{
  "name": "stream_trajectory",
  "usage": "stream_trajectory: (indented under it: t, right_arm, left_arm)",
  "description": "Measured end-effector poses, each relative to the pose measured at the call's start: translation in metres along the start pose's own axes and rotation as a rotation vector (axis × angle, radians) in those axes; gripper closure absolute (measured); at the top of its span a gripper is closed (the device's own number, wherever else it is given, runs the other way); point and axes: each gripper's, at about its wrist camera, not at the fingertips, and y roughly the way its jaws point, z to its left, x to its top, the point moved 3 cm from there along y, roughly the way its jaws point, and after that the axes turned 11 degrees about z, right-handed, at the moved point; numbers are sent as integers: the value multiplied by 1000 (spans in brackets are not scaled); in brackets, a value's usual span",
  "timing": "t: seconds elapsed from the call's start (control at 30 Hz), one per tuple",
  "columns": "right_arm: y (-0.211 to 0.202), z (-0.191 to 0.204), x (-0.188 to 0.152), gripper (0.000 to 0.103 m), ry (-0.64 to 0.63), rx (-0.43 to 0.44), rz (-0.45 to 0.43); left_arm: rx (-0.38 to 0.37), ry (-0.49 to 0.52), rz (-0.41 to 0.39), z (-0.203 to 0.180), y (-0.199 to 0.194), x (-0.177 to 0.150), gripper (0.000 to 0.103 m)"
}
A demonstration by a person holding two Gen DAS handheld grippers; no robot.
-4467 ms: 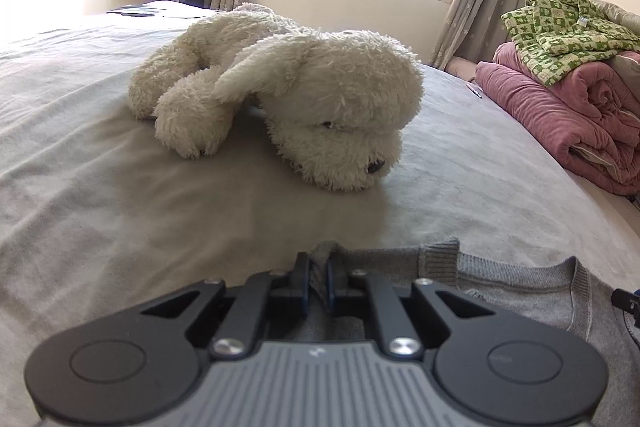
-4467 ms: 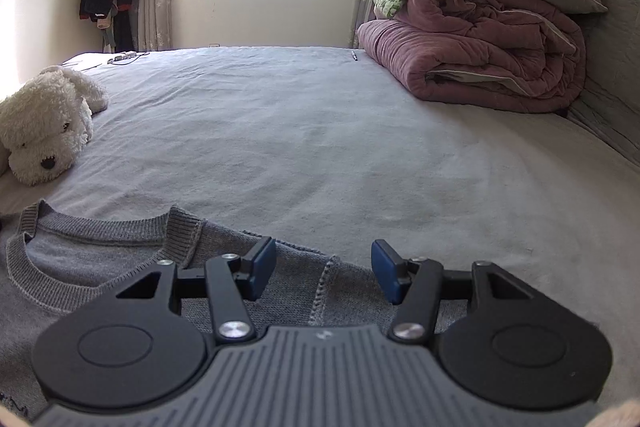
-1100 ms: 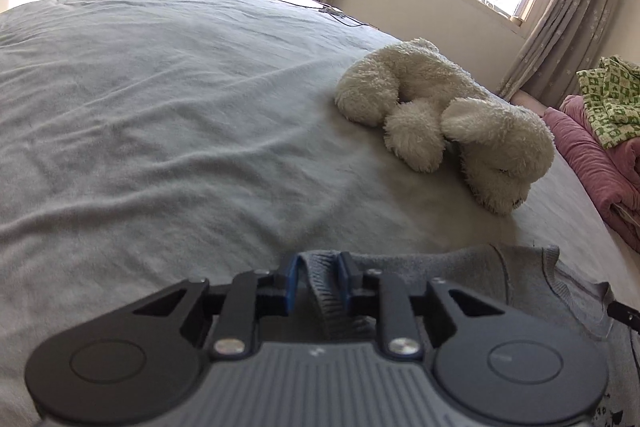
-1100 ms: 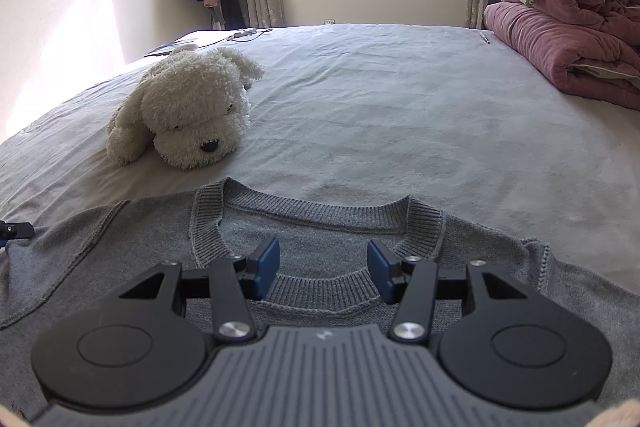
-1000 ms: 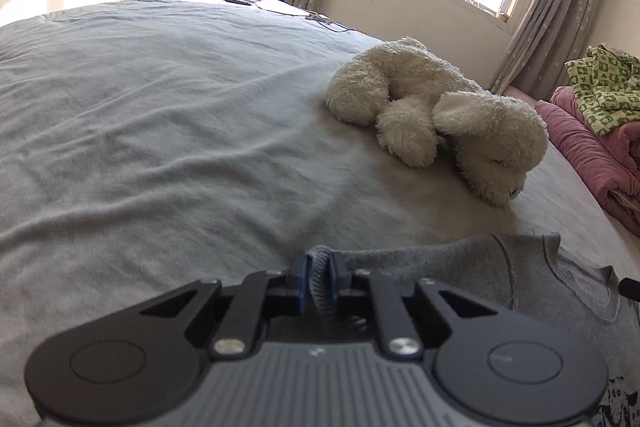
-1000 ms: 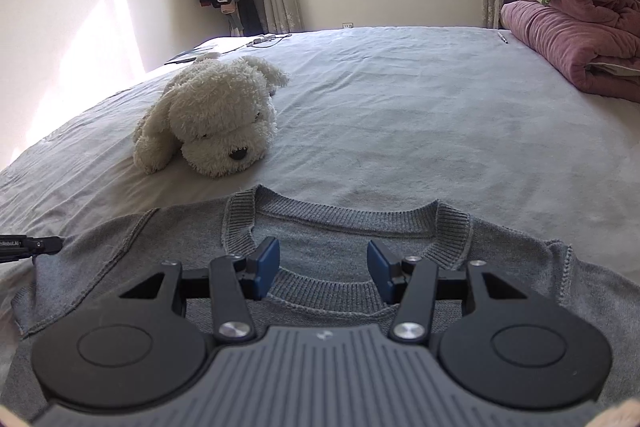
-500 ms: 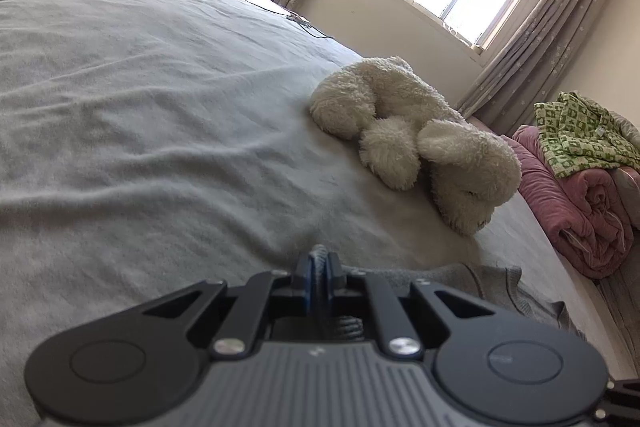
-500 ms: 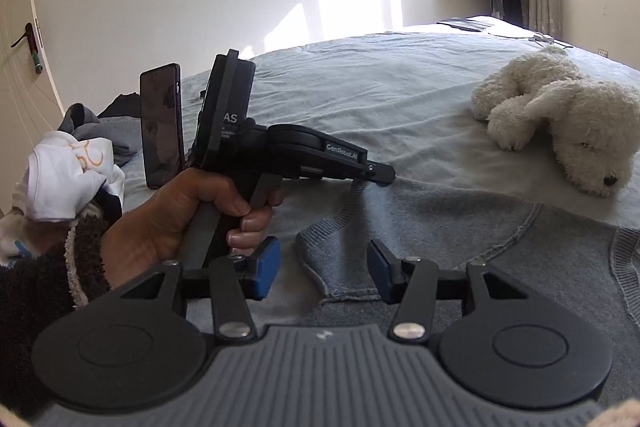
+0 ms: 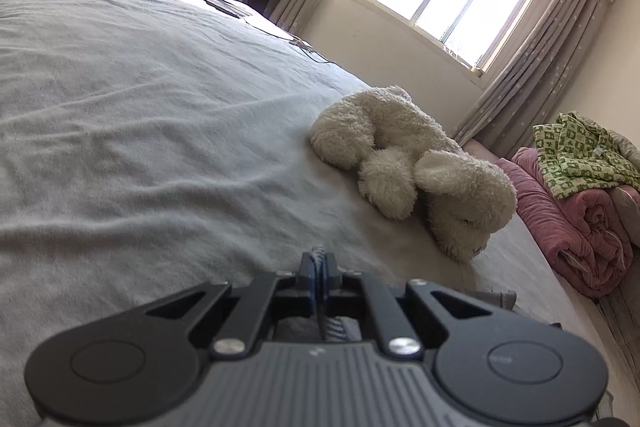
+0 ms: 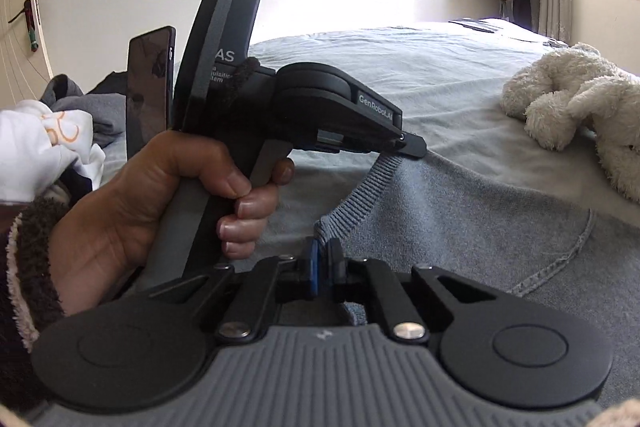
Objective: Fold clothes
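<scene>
Clamping down on ribbed knit, my right claw [image 10: 320, 269] has just snapped its blue pads together on the corner of the grey sweater [image 10: 472, 227], where the cuff-like ribbed edge [image 10: 360, 195] folds back toward me; half a second ago those pads stood wide apart with that same edge lying loose between them. My left claw [image 9: 319, 277] is pinched tight on the other end of this ribbing, a sliver of knit poking up between its pads, and from my right-hand view I can see the left gripper [image 10: 408, 147] in my left hand [image 10: 160, 195] lifting that edge off the grey bedsheet [image 10: 420, 67].

Both ends of one edge are now secured, so I judge the sleeve or side is ready to be carried over the sweater's body for a fold. The rest of the sweater lies flat on the bed ahead of my right claw.

Compared with a second back, my right claw has swung away from the neckline, which sat square before it then, to this left-hand edge. The white plush dog [image 10: 576, 115] now sits off to the right of that view instead of the left. In the left view, far less sweater shows beyond the pads, and the pink quilt [image 9: 576, 227] has come into frame.
</scene>
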Motion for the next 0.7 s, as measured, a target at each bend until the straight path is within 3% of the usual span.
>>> stream_trajectory:
  t: [0.17, 0.27, 0.33, 0.37, 0.53, 0.6, 0.7]
  right_arm:
    - [17, -8, -6, 93, 71, 37, 48]
    - [14, -1, -3, 75, 67, 63, 39]
    - [8, 1, -2, 65, 58, 84, 33]
    - [4, 2, -1, 65, 55, 88, 28]
    - [-32, -26, 4, 64, 127, -24, -71]
    - [-38, -44, 3, 63, 176, -113, -93]
    - [-28, -63, -5, 63, 220, -206, -55]
  left_arm:
    - [74, 31, 22, -2, 6, -1, 94]
    - [78, 37, -22, -5, -2, 0, 87]
    - [38, 42, -74, -6, -12, 2, 87]
    - [12, 46, -93, -8, -16, 2, 87]
    - [-95, 133, -61, -26, -12, -3, 87]
    - [-56, 188, -10, -33, -1, -9, 87]
    - [48, 222, 47, -35, 15, -15, 88]
